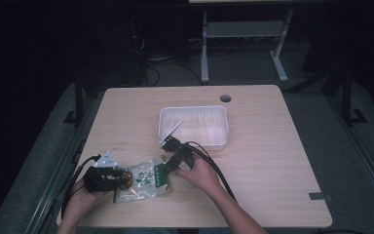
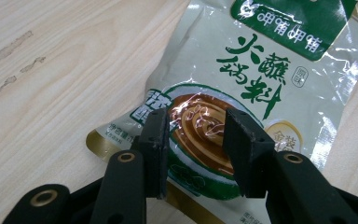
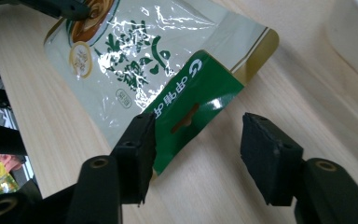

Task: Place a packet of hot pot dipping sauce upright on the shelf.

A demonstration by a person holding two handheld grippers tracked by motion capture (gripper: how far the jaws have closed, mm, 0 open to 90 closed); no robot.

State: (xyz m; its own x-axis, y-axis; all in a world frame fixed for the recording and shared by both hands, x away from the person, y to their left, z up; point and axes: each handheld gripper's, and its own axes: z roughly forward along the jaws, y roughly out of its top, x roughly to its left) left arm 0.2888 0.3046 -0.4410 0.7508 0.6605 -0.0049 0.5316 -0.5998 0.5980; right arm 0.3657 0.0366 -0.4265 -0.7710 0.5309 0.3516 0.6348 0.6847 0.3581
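The sauce packet (image 1: 143,179) lies flat on the tabletop (image 1: 272,161), near the white tray (image 1: 194,126). The left tool (image 2: 196,154) is clamped on its bottom end. The right tool (image 3: 198,156) gapes around the green header, not yet gripping. Lifting remains.

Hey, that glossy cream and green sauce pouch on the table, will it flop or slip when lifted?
The glossy cream and green sauce pouch probably sags when lifted: it lies flat and its film is crinkled. The shiny film looks slippery. The flat green header strip with the hang hole looks like the firmest place for the fingers.
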